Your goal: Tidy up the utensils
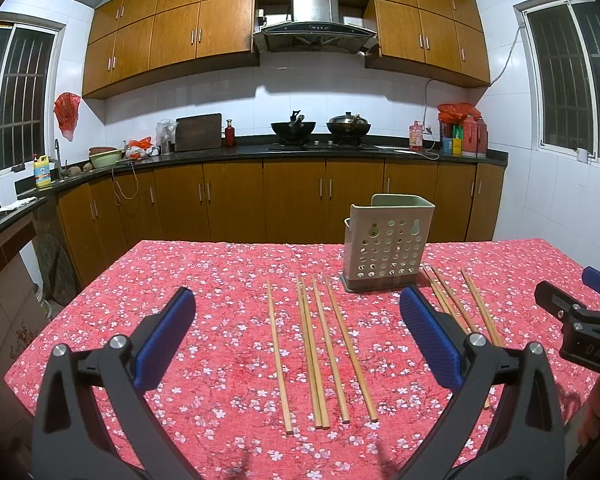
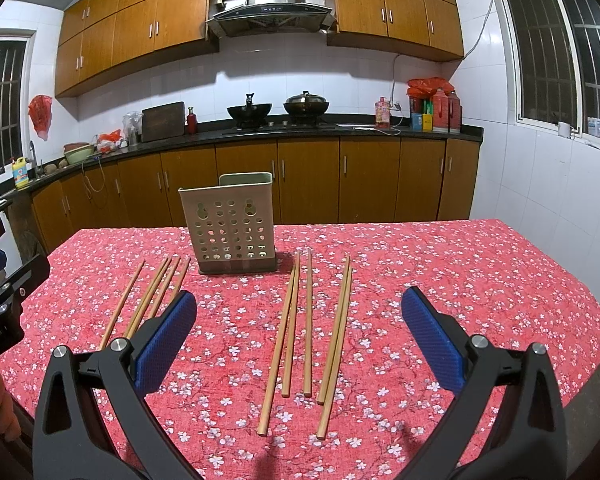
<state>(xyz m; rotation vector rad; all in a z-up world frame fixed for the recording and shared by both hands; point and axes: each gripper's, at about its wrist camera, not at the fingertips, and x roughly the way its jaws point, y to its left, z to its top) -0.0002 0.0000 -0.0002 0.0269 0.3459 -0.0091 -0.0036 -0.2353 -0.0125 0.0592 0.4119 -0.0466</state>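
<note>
Left wrist view: the left gripper [image 1: 298, 336] hangs above a table covered by a red floral tablecloth [image 1: 180, 280], its blue-padded fingers [image 1: 164, 332] spread wide apart and holding nothing. Directly between and ahead of them lie five wooden chopsticks, the left group [image 1: 320, 352], roughly parallel and flat on the cloth. A perforated beige utensil holder [image 1: 384, 248] stands upright further back, slightly to the right. Beyond the right-hand finger, more chopsticks lie beside the holder's base, partly hidden. The right gripper [image 1: 580, 312] shows at the frame's right edge.

Right wrist view: the right gripper [image 2: 300, 332] is likewise spread wide — nothing between its pads. Five chopsticks, the right group [image 2: 312, 332], lie ahead of it on the cloth, just right of the holder [image 2: 228, 228]. The left group [image 2: 152, 296] lies to the holder's left, partly covered by the left-hand finger.

Background — wooden cabinets [image 1: 292, 196], a black counter and two woks [image 1: 320, 126] on a stove.
</note>
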